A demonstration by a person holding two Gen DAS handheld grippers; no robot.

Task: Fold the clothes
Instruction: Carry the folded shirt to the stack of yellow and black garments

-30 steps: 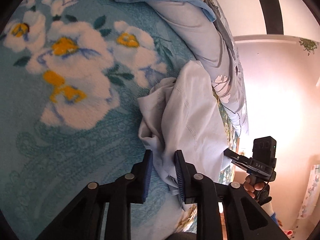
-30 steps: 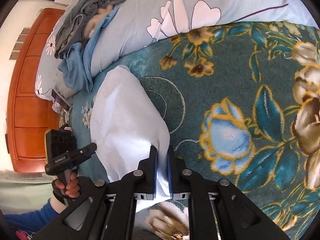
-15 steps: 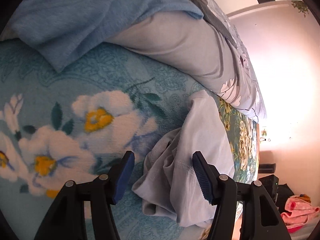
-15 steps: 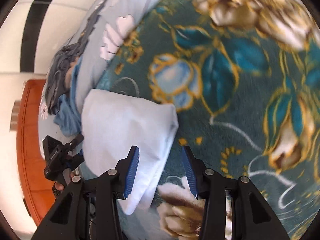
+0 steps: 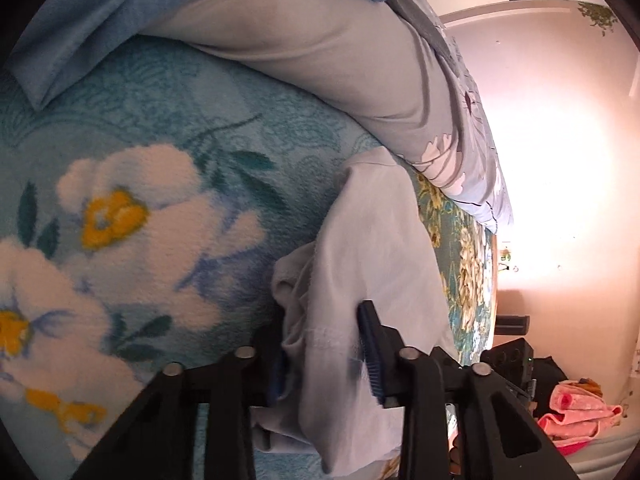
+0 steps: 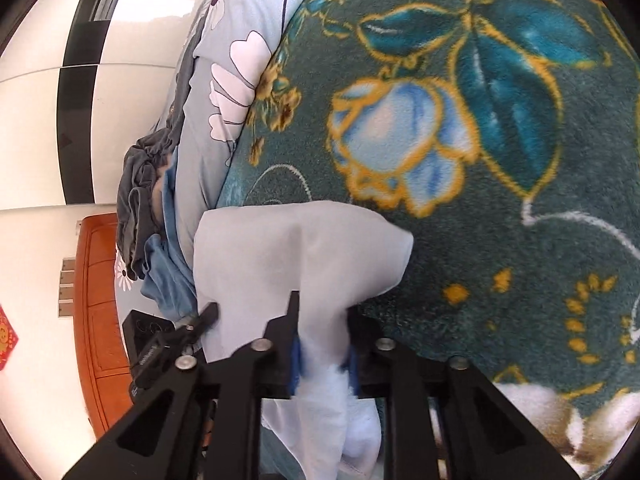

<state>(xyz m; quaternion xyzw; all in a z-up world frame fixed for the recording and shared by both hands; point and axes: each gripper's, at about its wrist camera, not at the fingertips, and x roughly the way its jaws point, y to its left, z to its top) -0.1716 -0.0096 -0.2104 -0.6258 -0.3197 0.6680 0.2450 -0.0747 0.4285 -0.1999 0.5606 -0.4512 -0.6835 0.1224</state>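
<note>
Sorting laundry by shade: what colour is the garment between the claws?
Pale, plain blue-grey garment; shows best in the left wrist view.

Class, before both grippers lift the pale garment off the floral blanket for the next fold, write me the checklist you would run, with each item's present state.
1. Left gripper has cloth of the pale garment between its fingers: ok.
2. Right gripper has the garment between its fingers: ok.
3. Both grippers fully clamped on the cloth: cannot tell; each has closed partway around a thick bunch.
4. Left grip takes a clean edge: not ok, the fabric there is bunched and wrinkled.
5. Garment lies free of the blue cloth beside it: cannot tell, their edges meet in the right wrist view.
6. Floral blanket beyond the garment bare for laying the fold: ok.
</note>
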